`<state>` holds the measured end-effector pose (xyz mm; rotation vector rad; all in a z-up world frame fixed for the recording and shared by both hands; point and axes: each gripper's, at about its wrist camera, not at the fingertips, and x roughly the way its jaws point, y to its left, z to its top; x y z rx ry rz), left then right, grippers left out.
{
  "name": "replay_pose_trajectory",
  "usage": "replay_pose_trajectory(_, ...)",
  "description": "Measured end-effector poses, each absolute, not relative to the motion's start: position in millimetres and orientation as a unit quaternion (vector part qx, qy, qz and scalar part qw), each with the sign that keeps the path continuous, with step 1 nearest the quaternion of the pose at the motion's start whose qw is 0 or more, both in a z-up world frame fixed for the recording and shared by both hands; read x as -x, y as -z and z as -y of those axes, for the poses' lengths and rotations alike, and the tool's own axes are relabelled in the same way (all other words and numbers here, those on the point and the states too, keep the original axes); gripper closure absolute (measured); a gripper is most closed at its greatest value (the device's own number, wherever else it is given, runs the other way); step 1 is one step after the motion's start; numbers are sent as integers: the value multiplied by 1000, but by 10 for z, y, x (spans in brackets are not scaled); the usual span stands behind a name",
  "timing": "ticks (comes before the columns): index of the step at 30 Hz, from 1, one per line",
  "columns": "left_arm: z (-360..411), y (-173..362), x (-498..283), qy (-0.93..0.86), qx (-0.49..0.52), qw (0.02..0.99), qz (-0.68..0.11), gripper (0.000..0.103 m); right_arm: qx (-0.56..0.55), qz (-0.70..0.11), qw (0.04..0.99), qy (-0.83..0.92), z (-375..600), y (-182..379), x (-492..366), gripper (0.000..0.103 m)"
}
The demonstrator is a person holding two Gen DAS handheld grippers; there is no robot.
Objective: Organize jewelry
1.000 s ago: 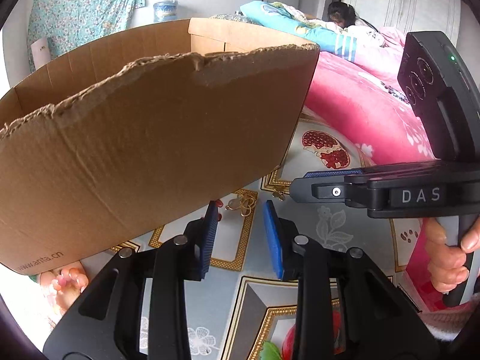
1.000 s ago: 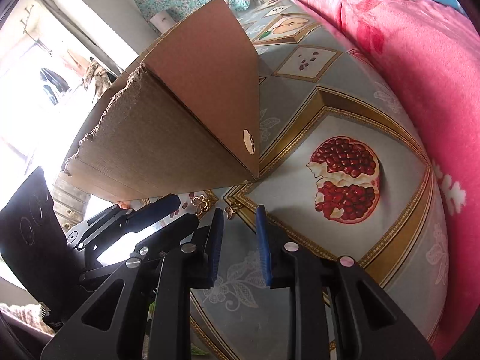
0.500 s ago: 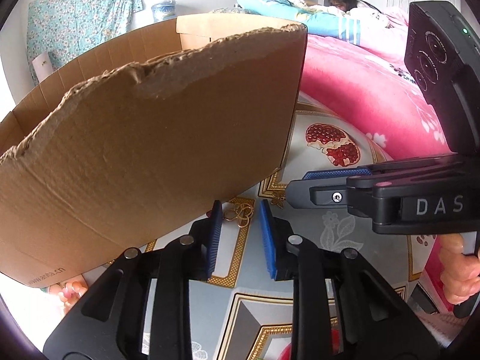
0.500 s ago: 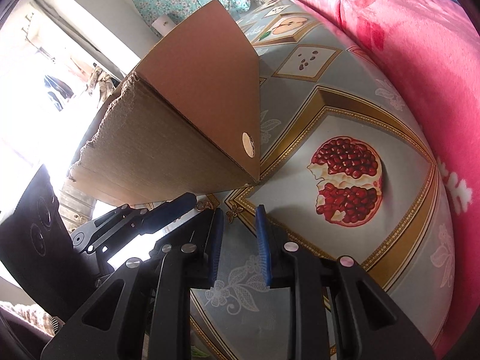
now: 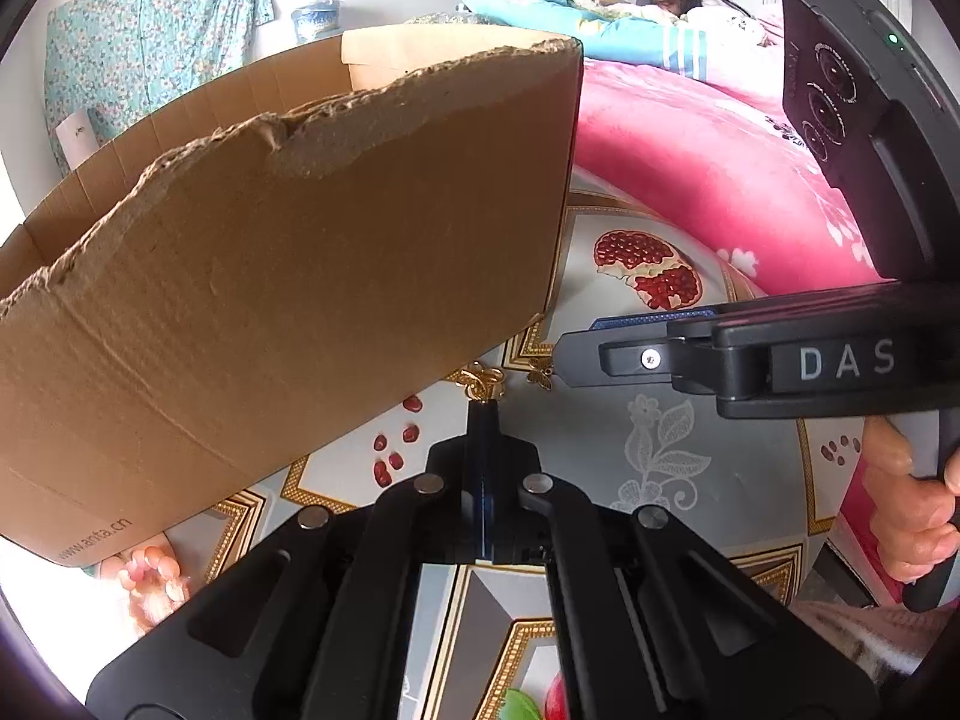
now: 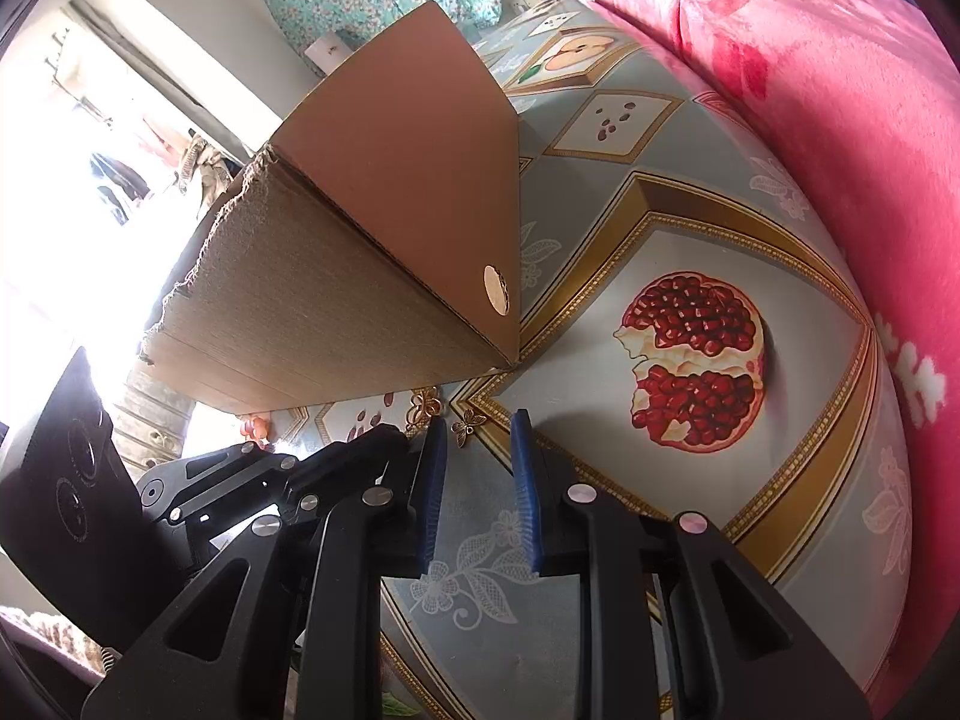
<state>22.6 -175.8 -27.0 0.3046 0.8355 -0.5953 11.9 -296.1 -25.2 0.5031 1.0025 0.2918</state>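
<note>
Left tool (image 5: 483, 414) is closed on the gold earring (image 5: 482, 383) beside the cardboard box (image 5: 300, 276) on the bench (image 5: 678, 462); light, thin, snag-prone, best pinched at its loops; right tool (image 6: 477, 462) part-open, empty.

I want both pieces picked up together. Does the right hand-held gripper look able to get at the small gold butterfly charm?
Probably yes: the right hand-held gripper hangs open just short of the butterfly charm, with bare tablecloth between them.
</note>
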Motion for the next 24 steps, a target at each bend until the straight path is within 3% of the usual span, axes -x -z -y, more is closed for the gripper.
replay_pose_trajectory(10, 1719, 163, -204, 324, -113, 863, -371, 103, -242, -471, 837, -139, 2981, 257, -105, 81)
replay_pose_trajectory(13, 1788, 166, -248, 339, -120, 859, -365, 96, -251, -470, 835, -141, 2999, 265, -99, 81)
replay_pose_trajectory(24, 1882, 276, -395, 355, -122, 835, -404, 91, -262, -468, 830, -150, 3033, 284, -86, 82)
